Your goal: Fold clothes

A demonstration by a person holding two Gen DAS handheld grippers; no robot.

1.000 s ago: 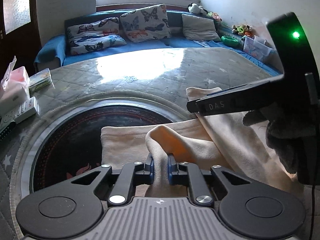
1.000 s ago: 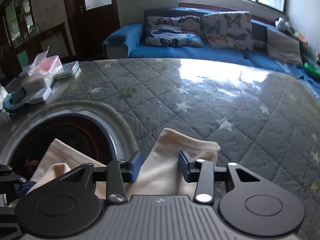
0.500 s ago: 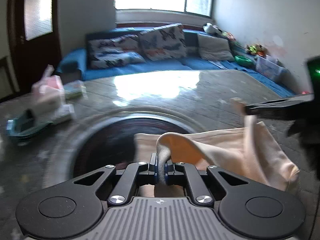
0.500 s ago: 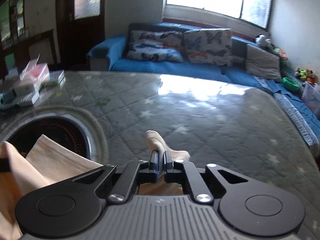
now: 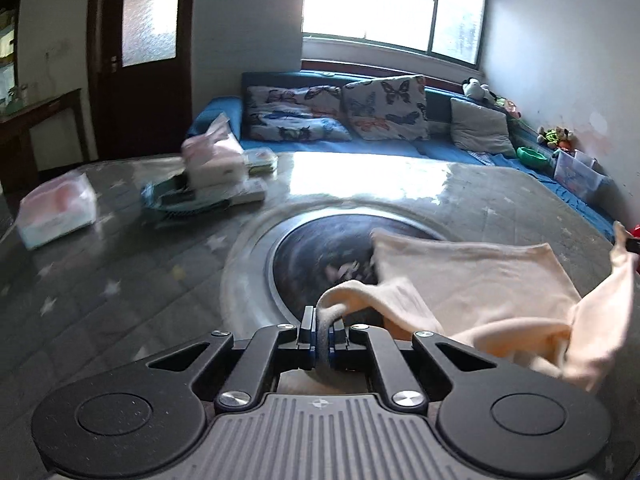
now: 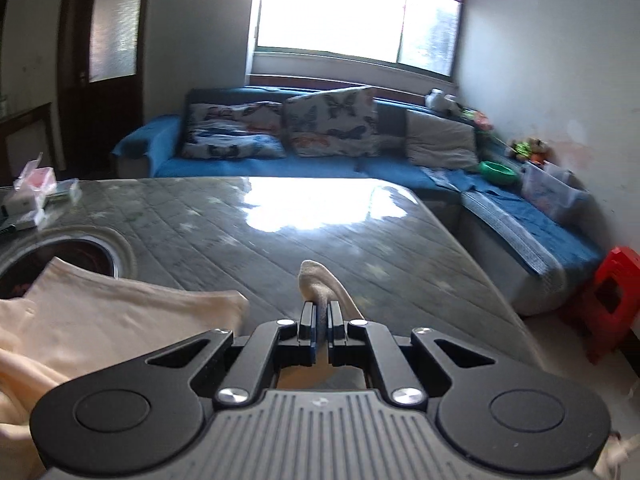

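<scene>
A cream garment lies partly on the grey quilted table, over the dark round inset. My left gripper is shut on a fold of its near edge and holds it lifted. My right gripper is shut on another bunched corner of the same garment, raised above the table. The cloth sags between the two grippers. In the left wrist view the corner held by the right gripper shows at the far right edge.
Tissue packs and boxes and a white pack sit on the table's far left. A blue sofa with butterfly cushions runs behind the table. A red stool stands on the floor at the right.
Both grippers closed on the garment's edges and rose with it. The views swung up and to the left, and the cloth now hangs stretched between them.
</scene>
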